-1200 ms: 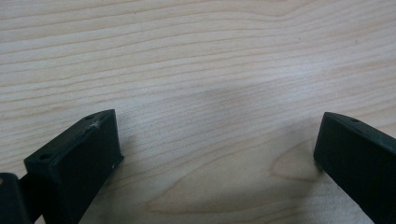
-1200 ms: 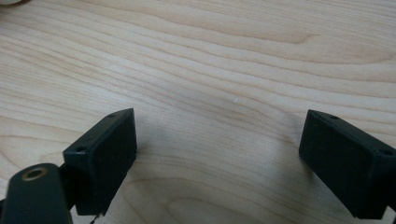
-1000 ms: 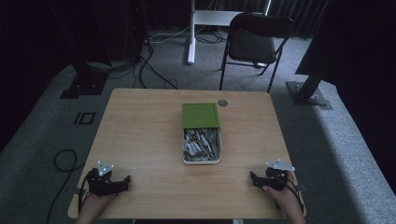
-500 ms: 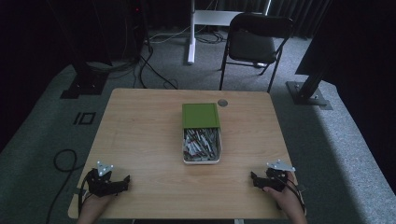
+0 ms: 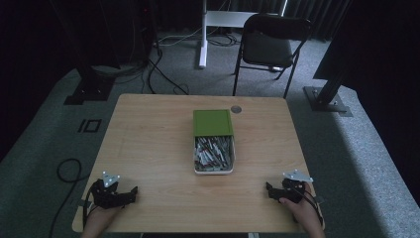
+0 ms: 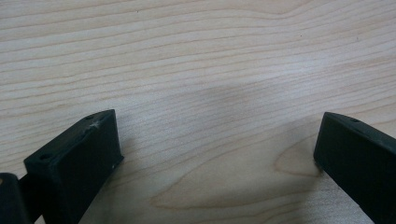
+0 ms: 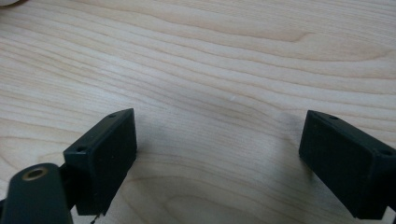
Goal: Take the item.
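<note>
A white box [image 5: 214, 169] full of several small metallic items sits mid-table, its green lid [image 5: 212, 122] slid toward the far side and covering the box's far half. My left gripper [image 5: 130, 191] rests on the table near the front left corner, held by a hand. In the left gripper view my left gripper [image 6: 217, 149] is open over bare wood. My right gripper [image 5: 270, 189] lies near the front right corner, also in a hand. In the right gripper view my right gripper [image 7: 219, 154] stands open with nothing between its jaws.
The wooden table [image 5: 148, 144] has a small round grommet [image 5: 236, 109] at its far edge. Behind the table stand a black folding chair [image 5: 268, 43], a white stand [image 5: 204, 29] and dark frame feet on grey carpet. Cables lie on the floor at the left.
</note>
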Tool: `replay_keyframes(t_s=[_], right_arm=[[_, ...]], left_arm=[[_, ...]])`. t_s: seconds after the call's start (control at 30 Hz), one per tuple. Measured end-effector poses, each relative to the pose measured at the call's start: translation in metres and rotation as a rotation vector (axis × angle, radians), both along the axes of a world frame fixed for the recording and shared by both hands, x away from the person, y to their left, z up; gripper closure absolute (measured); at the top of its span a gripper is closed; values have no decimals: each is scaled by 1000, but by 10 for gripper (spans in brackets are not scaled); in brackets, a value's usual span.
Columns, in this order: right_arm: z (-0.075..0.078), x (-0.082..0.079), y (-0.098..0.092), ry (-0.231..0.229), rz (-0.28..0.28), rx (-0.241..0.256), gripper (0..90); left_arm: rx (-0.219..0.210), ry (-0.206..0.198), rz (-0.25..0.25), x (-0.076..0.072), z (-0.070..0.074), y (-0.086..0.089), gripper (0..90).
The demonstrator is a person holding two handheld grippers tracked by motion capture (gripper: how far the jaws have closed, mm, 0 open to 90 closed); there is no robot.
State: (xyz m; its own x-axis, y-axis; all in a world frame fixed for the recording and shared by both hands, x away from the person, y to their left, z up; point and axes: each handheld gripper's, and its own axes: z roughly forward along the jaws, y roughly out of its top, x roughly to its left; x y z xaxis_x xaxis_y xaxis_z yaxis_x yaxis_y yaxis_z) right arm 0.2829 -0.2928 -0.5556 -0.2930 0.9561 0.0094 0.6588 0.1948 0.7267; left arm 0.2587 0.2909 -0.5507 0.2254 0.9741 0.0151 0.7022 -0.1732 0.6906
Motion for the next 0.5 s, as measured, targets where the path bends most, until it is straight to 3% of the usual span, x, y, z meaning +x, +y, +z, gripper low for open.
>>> replay_keyframes(t_s=[0.2,0.5], right_arm=[[2,1,-1,-6,-45,10,111],[24,3,2,-46,-33,1,112]], left_arm=[[0,0,0,0,0,0,13],[0,0,0,0,0,0,13]])
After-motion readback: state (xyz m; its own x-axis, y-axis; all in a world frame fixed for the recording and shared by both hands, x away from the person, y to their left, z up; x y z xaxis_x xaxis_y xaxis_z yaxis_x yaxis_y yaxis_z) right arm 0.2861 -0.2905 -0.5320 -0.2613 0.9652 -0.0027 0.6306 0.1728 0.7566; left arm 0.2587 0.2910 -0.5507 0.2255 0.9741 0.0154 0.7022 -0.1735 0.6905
